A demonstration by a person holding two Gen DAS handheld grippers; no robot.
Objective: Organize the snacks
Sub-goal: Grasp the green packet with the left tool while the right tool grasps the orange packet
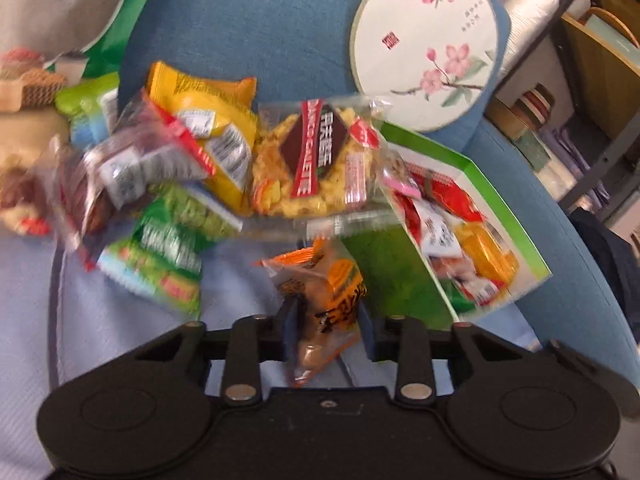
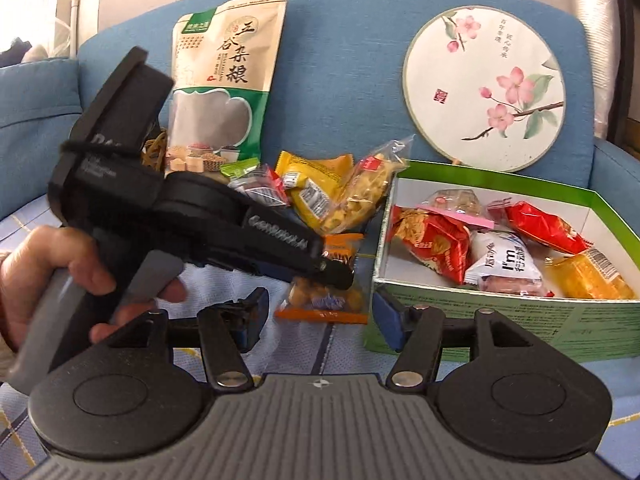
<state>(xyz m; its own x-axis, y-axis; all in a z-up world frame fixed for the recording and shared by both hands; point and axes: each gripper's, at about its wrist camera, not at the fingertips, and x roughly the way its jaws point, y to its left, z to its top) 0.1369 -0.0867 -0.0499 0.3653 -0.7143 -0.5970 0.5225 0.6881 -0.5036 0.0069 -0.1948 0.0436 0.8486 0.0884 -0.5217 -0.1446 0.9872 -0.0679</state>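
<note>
- The left gripper (image 1: 328,330) has its jaws drawn narrow on the orange snack packet (image 1: 320,300), gripping the packet's near end; its long axis runs away from the jaws, along the fingers.
- The right gripper (image 2: 320,320) has its jaws wide and empty, just in front of the box's near corner.
- The green box (image 2: 500,320), partly filled, lies immediately right of the held packet, so I judge the carry short and rightward.
- The loose snack pile (image 1: 224,160) lies beyond on the sofa seat, left of the box.

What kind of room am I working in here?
Likely a living room at home: snacks lie on a blue sofa, a round painted fan leans on its backrest, and cluttered shelves stand beside it.
</note>
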